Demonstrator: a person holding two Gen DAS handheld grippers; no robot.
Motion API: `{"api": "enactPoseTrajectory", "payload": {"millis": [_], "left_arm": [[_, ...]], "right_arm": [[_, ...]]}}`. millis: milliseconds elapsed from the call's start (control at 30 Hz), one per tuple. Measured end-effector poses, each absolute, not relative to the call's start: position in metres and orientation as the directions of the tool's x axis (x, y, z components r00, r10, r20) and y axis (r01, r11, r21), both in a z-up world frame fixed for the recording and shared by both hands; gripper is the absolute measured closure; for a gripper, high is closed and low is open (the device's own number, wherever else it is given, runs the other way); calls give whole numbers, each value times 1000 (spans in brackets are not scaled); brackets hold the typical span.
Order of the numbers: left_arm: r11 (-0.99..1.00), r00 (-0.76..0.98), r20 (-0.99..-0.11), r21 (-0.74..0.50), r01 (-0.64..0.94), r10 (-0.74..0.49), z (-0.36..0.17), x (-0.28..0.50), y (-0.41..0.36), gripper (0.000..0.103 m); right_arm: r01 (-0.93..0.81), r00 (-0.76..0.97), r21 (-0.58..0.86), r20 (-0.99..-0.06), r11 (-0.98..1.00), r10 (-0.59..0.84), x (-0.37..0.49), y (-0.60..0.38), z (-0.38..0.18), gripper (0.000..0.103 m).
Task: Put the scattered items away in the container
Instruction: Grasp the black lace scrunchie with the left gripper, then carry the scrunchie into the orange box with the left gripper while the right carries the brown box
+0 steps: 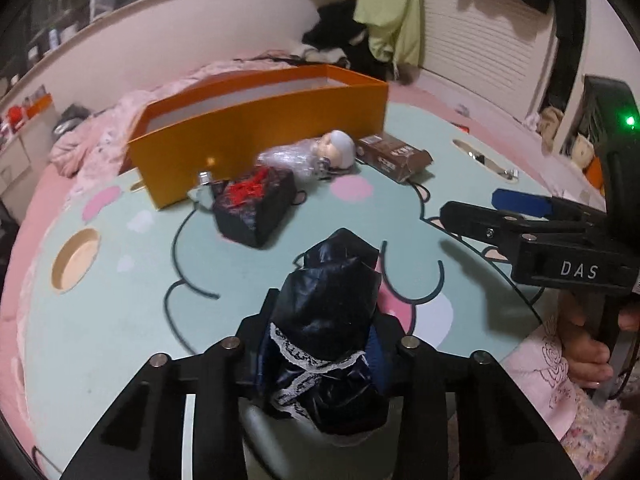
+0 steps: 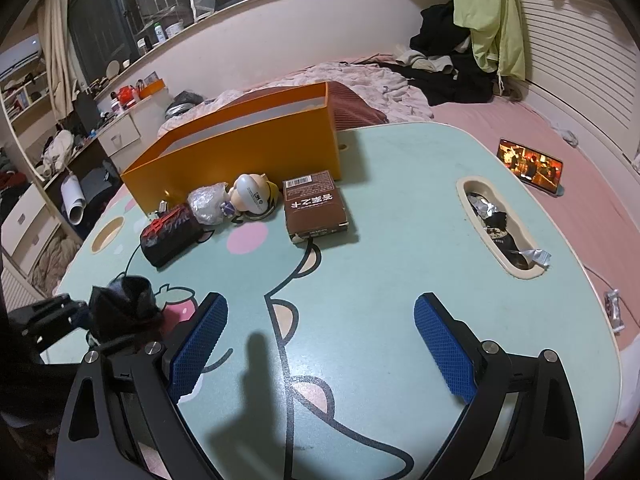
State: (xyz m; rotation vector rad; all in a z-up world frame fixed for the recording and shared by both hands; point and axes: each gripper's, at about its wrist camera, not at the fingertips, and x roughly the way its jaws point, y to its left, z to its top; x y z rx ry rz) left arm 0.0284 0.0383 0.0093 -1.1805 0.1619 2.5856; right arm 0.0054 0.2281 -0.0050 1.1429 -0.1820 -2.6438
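**Left gripper clamps crinkly black packet, box still a reach away**

Left gripper (image 1: 320, 344) pinched a glossy black packet (image 1: 332, 312) over the table (image 1: 120, 320) — its lace-edged foil bulging past the pads. Right gripper (image 2: 320, 344) hung spread and empty. Slick wrapping could slide free on the carry to the orange box (image 1: 260, 128), and a low path risked clipping the red-and-black pouch (image 1: 256, 208) — or the box wall.

Bedroom in a home. Landmark: cartoon-printed lap table (image 2: 400, 208) set on a pink-sheeted bed (image 2: 560, 148). Behind it, a rumpled quilt (image 2: 360, 76) and heaped clothes (image 2: 452, 60); to its left, cluttered drawers (image 2: 120, 136).
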Motion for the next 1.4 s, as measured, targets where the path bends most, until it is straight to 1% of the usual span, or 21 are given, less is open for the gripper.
{"api": "enactPoseTrajectory", "payload": {"millis": [100, 233, 400, 500, 633, 800, 833, 867, 900, 933, 967, 1100, 1200, 1333, 1400], "left_arm": [[-964, -641, -739, -44, -264, 209, 10, 34, 26, 68], [-983, -682, -716, -34, -179, 149, 12, 39, 15, 68], [-985, -701, -697, -46, -169, 152, 15, 42, 9, 68], [-983, -698, -700, -34, -178, 151, 15, 42, 12, 68], [-982, -696, -702, -30, -185, 152, 15, 44, 13, 68], [-982, -698, -699, -36, -184, 156, 15, 45, 13, 68], [-982, -698, -699, -36, -184, 157, 15, 45, 13, 68], [-982, -698, -699, -38, -185, 158, 15, 44, 13, 68], [-982, -698, -698, -40, -184, 159, 15, 45, 13, 68], [-982, -698, -698, -42, -183, 160, 15, 45, 13, 68], [-982, -698, -698, -45, -183, 162, 15, 45, 12, 68], [-981, -704, -689, -60, -185, 175, 20, 45, 9, 68], [-978, -701, -686, -79, -194, 194, 27, 43, 6, 68], [-965, -703, -664, -127, -229, 255, 46, 34, 5, 68], [-962, -711, -652, -125, -242, 264, 60, 23, 5, 68]], "right_arm": [[183, -658, 211, -699, -960, -279, 6, 228, -5, 8], [183, -657, 210, -700, -960, -279, 5, 229, -5, 8], [193, -635, 208, -718, -959, -283, -2, 229, -1, 8], [201, -642, 139, -729, -970, -237, -14, 228, 12, 8], [241, -617, 19, -768, -970, -169, -37, 218, 17, 8], [298, -594, -11, -785, -954, -176, -59, 203, 14, 12], [310, -594, -26, -786, -950, -172, -63, 199, 12, 13], [314, -590, -41, -791, -948, -161, -66, 196, 9, 22], [318, -579, -52, -802, -947, -150, -70, 192, 5, 36], [327, -556, -52, -818, -944, -148, -73, 191, 0, 45], [341, -542, -35, -824, -939, -166, -73, 190, -3, 61], [352, -565, -21, -802, -936, -195, -57, 196, -1, 61], [369, -567, 55, -777, -928, -271, -40, 205, 8, 61], [381, -600, 104, -728, -919, -331, -23, 210, 28, 62], [398, -606, 135, -704, -907, -370, -22, 206, 41, 61]]}}
